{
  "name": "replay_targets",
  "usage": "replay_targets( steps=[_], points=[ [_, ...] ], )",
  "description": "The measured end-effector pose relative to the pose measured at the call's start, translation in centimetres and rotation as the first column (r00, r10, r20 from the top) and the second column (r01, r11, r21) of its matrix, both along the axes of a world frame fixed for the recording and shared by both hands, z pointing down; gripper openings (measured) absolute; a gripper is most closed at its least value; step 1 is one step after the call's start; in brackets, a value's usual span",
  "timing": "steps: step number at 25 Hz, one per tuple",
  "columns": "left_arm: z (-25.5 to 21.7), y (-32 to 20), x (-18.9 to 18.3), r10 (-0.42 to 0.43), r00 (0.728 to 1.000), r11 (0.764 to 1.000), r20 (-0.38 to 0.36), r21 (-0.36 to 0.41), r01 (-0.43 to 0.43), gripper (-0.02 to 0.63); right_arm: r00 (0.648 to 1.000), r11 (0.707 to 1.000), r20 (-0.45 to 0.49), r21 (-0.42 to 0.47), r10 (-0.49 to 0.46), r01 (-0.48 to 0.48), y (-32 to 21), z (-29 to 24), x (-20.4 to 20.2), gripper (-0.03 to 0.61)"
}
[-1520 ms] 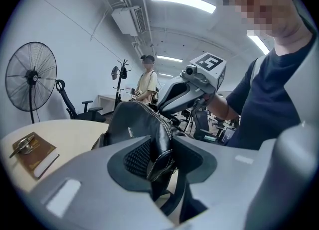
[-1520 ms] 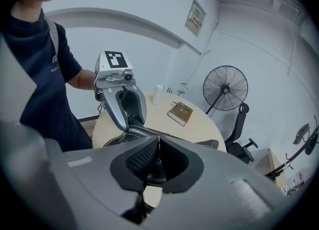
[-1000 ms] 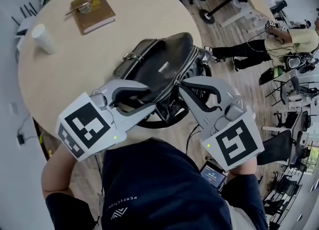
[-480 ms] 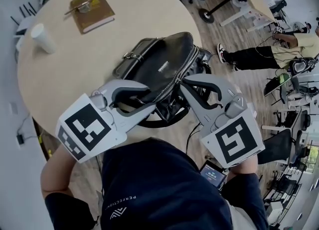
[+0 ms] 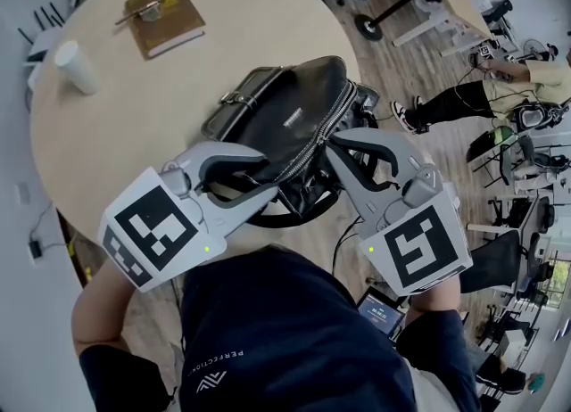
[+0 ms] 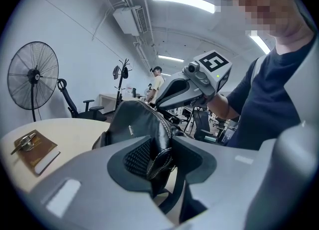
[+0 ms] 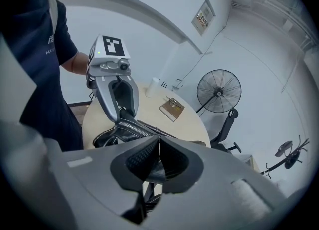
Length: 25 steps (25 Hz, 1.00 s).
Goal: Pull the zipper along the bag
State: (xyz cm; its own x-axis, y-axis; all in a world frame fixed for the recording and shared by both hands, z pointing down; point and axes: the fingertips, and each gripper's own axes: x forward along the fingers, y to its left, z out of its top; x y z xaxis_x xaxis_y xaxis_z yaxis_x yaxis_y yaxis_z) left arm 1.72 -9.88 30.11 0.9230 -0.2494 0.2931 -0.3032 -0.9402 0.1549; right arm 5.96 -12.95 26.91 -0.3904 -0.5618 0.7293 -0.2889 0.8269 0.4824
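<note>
A black leather bag (image 5: pixel 285 116) lies on the round table (image 5: pixel 116 134), its silver zipper (image 5: pixel 319 134) running along the right side. My left gripper (image 5: pixel 278 189) is shut on the bag's near end; in the left gripper view its pads (image 6: pixel 137 157) pinch a stitched leather fold (image 6: pixel 160 160). My right gripper (image 5: pixel 332 140) is at the zipper, shut on the thin metal zipper pull (image 7: pixel 159 147) between its pads. The right gripper (image 6: pixel 159 105) shows above the bag (image 6: pixel 137 124) in the left gripper view. The left gripper (image 7: pixel 124 119) shows at the bag (image 7: pixel 124 132) in the right gripper view.
A brown notebook (image 5: pixel 165 20) with a clip and a white paper cup (image 5: pixel 78 69) sit at the table's far side. The bag lies near the table's right edge. A person (image 5: pixel 500 89) and office chairs are beyond on the wooden floor. A standing fan (image 6: pixel 32 77) is behind the table.
My right gripper has crept slightly up and right along the zipper line. The left gripper and bag have stayed put. The person in the background has shifted.
</note>
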Motion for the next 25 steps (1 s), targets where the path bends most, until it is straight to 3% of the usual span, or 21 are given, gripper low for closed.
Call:
replay_targets(
  steps=[8, 13, 19, 25],
  points=[
    [-1.6, -0.5, 0.2, -0.022, 0.997, 0.999, -0.072, -0.028, 0.02, 0.156, 1.0, 1.0, 0.002, -0.012, 0.004, -0.004, 0.3, 0.3, 0.0, 0.015],
    [-1.5, -1.5, 1.3, -0.061, 0.997, 0.998, -0.049, -0.024, 0.06, 0.165, 1.0, 1.0, 0.022, -0.023, 0.006, -0.006, 0.3, 0.4, -0.2, 0.015],
    [-0.5, -1.4, 1.9, -0.074, 0.997, 0.989, -0.038, -0.134, 0.068, 0.129, 0.999, 0.999, 0.037, -0.042, 0.023, -0.022, 0.1, 0.8, -0.1, 0.015],
    [-0.4, -1.2, 1.8, -0.096, 0.995, 0.988, -0.024, -0.127, 0.092, 0.117, 1.0, 1.0, 0.013, 0.0, 0.02, -0.02, 0.0, 0.5, 0.1, 0.015]
  ],
)
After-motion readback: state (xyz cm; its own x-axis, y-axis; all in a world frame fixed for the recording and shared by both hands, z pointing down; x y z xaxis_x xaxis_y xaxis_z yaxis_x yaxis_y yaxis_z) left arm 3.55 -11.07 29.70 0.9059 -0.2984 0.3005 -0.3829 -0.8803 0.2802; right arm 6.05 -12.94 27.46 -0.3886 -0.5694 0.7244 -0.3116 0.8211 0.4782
